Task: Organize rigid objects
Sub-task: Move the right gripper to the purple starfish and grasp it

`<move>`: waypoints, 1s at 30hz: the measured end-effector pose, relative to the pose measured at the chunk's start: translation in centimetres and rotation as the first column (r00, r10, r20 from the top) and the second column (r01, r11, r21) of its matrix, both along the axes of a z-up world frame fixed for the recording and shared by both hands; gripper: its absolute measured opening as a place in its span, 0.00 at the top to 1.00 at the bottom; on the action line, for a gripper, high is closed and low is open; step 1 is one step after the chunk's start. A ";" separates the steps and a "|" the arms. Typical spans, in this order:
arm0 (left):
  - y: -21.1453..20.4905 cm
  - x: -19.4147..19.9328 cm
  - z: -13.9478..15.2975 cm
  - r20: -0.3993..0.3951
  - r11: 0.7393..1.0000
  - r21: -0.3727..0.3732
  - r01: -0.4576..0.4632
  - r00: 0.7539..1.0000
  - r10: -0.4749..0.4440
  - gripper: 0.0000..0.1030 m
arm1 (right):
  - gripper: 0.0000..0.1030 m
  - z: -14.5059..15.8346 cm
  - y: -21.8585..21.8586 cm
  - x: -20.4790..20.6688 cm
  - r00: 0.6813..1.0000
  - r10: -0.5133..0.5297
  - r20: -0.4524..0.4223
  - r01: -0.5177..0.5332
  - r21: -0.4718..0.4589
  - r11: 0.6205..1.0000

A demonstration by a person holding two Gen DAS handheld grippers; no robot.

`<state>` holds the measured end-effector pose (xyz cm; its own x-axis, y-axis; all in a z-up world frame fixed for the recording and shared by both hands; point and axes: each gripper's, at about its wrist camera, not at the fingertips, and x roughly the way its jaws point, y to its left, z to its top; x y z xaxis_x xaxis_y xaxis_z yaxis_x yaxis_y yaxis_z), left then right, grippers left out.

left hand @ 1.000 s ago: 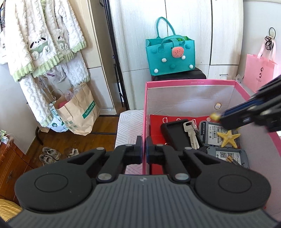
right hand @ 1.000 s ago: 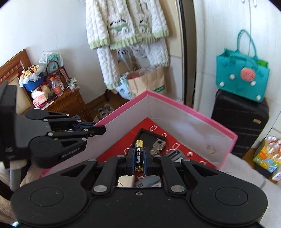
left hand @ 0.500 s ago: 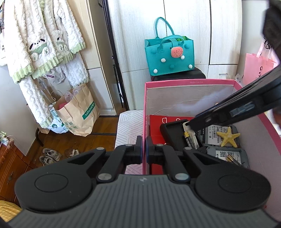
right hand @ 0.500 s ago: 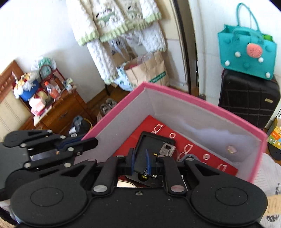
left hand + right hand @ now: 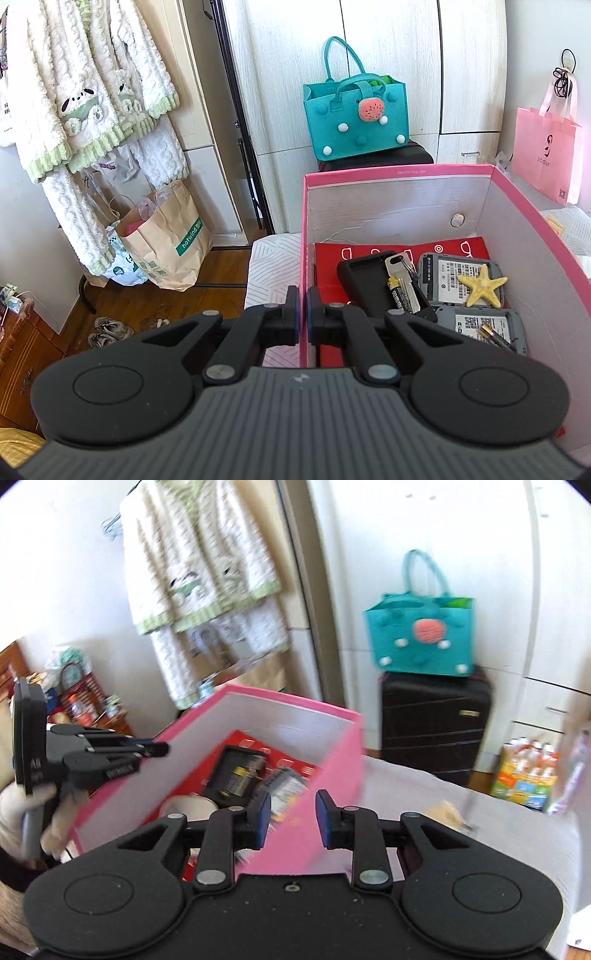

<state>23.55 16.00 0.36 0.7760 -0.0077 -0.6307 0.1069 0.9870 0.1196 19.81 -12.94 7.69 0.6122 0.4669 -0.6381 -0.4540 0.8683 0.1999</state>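
While my left gripper (image 5: 302, 314) pinches the near wall of the pink box (image 5: 391, 172) with its jaws pressed together on the cardboard, my right gripper (image 5: 291, 821) hangs over the box's right-hand corner, its jaws opening with nothing between them; the battery (image 5: 400, 295) lies inside the box, across the black case (image 5: 365, 280) and touching the keys (image 5: 397, 264). I judge the drop done, so the step in hand is to clear the rim and fetch the next loose thing; doing it well means steadying the wall with the left and lifting the right above the pink edge before swinging outward, so it doesn't clip the cardboard. Inside also sit a yellow starfish (image 5: 482, 286) on one of two grey labelled devices (image 5: 441, 271) and a second, thinner battery (image 5: 495, 334) on the other. Beyond stand a teal bag (image 5: 419, 637) on a black suitcase (image 5: 436, 723); the right wrist view is blurred, so I cannot name the pale object (image 5: 448, 810) on the bedding.
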 end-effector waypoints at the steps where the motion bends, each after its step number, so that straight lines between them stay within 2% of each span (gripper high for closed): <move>1: 0.0 0.0 0.0 0.000 1.000 0.001 0.001 1.000 -0.001 0.96 | 0.67 -0.2 -1.0 -0.6 1.000 -0.024 0.007 0.024 0.010 1.000; 4: 0.0 0.0 0.0 0.000 1.000 0.003 0.001 1.000 -0.001 0.96 | 0.66 -1.1 -3.6 -2.0 0.996 -0.087 0.016 0.087 0.020 0.996; 8: -0.1 -0.1 0.1 0.001 1.000 0.008 0.002 1.000 -0.002 0.96 | 0.64 -2.8 -5.8 -3.3 0.988 -0.152 0.038 0.153 -0.031 0.988; 10: -0.1 -0.2 0.1 0.004 1.000 0.012 0.002 1.000 -0.002 0.96 | 0.57 -3.8 -6.6 -4.0 0.982 -0.175 0.071 0.178 -0.041 0.983; 11: -0.1 -0.2 0.2 0.005 1.000 0.014 0.003 1.000 -0.003 0.96 | 0.45 -4.3 -6.9 -4.3 0.978 -0.190 0.090 0.194 -0.039 0.980; 12: -0.1 -0.2 0.2 0.005 1.000 0.014 0.003 1.000 -0.003 0.96 | 0.37 -4.8 -7.2 -4.4 0.973 -0.206 0.100 0.211 -0.036 0.977; 17: -0.2 -0.3 0.2 0.009 0.999 0.035 0.007 1.000 -0.008 0.96 | 0.37 -7.7 -8.0 -4.7 0.965 -0.245 0.097 0.252 -0.070 0.965; 21: -0.4 -0.4 0.2 0.013 0.998 0.055 0.011 1.000 -0.011 0.96 | 0.37 -9.1 -7.6 -4.5 0.971 -0.224 0.086 0.231 -0.079 0.970; 25: -0.6 -0.5 0.2 0.021 0.997 0.075 0.017 1.000 -0.018 0.96 | 0.37 -9.8 -6.5 -4.3 0.987 -0.141 0.077 0.146 -0.070 0.987; 30: -1.1 -0.5 0.1 0.022 0.994 0.105 0.022 0.999 -0.024 0.95 | 0.36 -10.2 -3.8 -4.2 0.995 -0.031 0.094 0.044 -0.144 0.989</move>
